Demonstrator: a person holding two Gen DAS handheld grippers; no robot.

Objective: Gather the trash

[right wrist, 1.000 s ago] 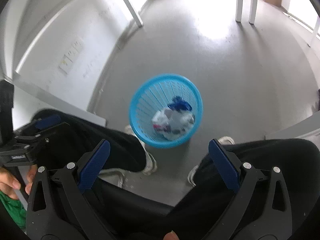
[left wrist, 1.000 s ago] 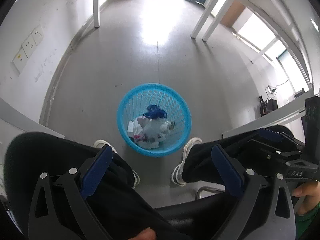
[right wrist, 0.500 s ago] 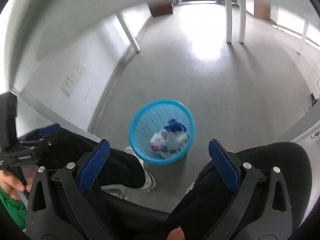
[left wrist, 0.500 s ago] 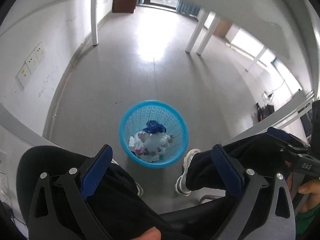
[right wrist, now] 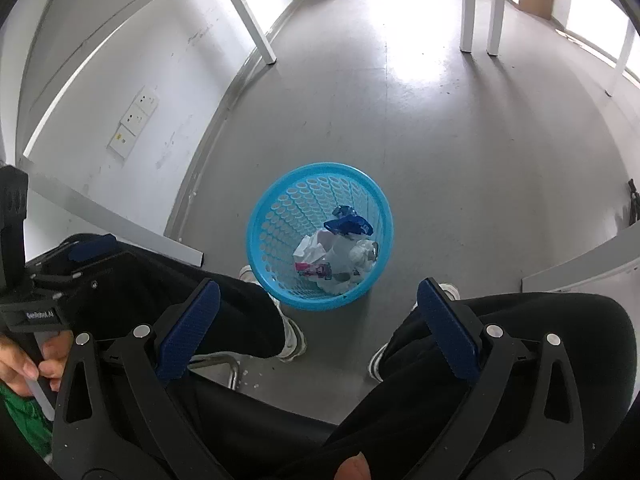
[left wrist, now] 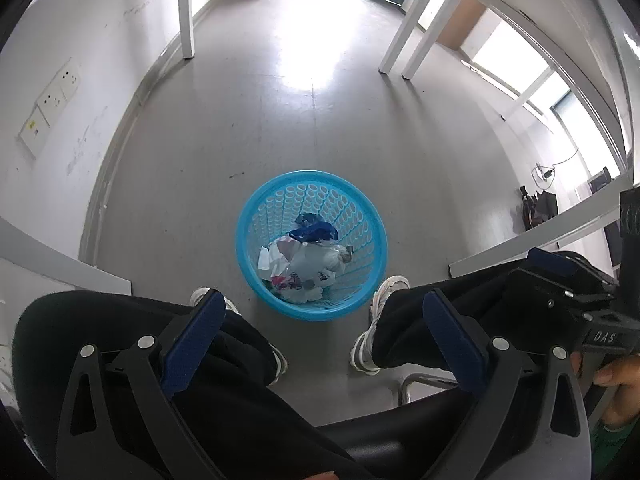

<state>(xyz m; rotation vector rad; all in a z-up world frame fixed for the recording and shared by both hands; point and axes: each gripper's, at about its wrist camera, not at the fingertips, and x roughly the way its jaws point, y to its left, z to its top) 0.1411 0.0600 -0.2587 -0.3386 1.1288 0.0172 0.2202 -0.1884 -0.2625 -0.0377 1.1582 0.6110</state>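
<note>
Blue perforated basket (left wrist: 311, 243) on the grey floor (left wrist: 280, 128), upright, between 2 white sneakers (left wrist: 386, 322) of a seated person in black trousers (right wrist: 520, 344). Inside it, at the bottom: crumpled white paper and clear plastic trash (left wrist: 304, 264), a dark blue wrapper (left wrist: 316, 230) on top toward the far side, a pink-printed scrap (right wrist: 314, 269) nearer the front. Left tool (left wrist: 320, 344) above the lap, both blue-padded fingers (left wrist: 192, 344) spread wide, nothing between them, pointed down toward the basket. Right tool (right wrist: 316, 330) likewise spread wide and empty, aimed at the same basket from slightly to its side. Each tool seen at the edge of the other's view, gripped by a hand (right wrist: 24, 364) beside a green sleeve (right wrist: 20, 420). White table legs (left wrist: 186, 12) farther off across the floor, wall sockets (left wrist: 52, 98) on the white wall to the left, bright windows at the far right. Chrome chair frame (right wrist: 224, 364) just beneath the knees. No loose trash visible on the floor around the basket.
</note>
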